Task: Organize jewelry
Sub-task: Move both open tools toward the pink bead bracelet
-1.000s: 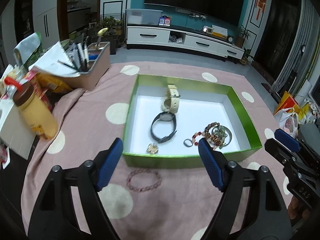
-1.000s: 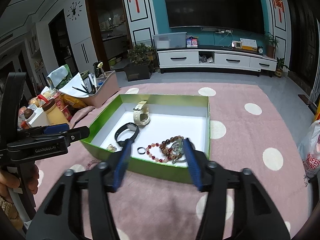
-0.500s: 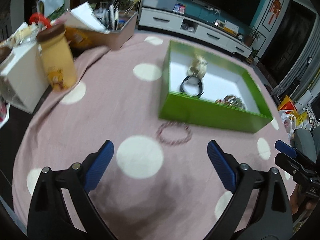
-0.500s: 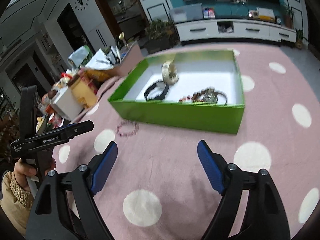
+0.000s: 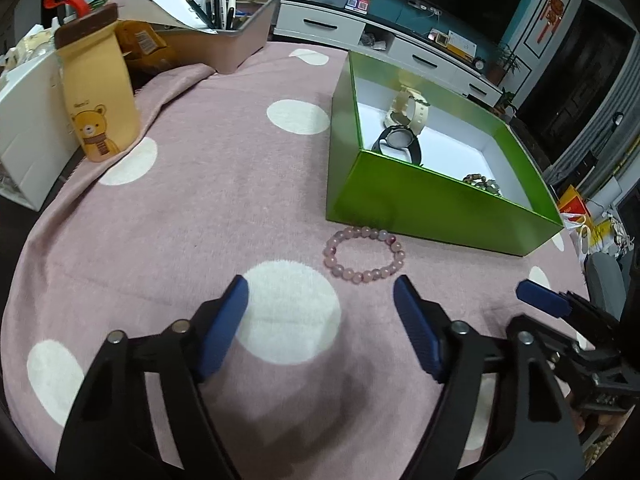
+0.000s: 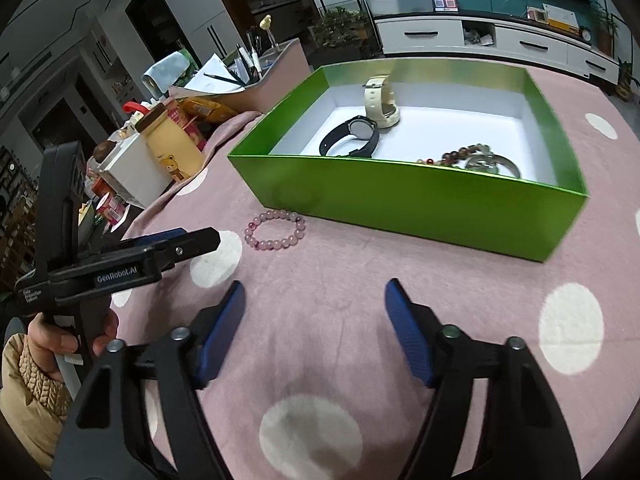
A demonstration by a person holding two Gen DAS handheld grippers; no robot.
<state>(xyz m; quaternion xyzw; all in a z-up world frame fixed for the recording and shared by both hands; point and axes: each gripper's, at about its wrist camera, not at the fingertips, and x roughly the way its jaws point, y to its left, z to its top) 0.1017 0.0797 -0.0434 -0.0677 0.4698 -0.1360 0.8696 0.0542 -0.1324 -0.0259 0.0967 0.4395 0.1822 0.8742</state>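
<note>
A pink bead bracelet (image 5: pixel 365 255) lies on the pink dotted cloth just in front of the green box (image 5: pixel 420 204); it also shows in the right wrist view (image 6: pixel 275 230). The box (image 6: pixel 400 196) holds a black watch (image 6: pixel 352 135), a cream watch (image 6: pixel 382 100) and beaded bracelets (image 6: pixel 468 156). My left gripper (image 5: pixel 322 300) is open and empty, a little short of the pink bracelet. My right gripper (image 6: pixel 314 300) is open and empty, to the right of the bracelet and before the box.
At the left stand a bear-print bottle (image 5: pixel 100 92), a white carton (image 5: pixel 28 132) and a tray of pens and papers (image 5: pixel 224 36). The left gripper's body (image 6: pixel 120 264) sits at the left of the right wrist view.
Both grippers have drawn back from over the box and dropped lower toward the cloth. The left gripper now faces the pink bracelet at close range. Both stay open.
</note>
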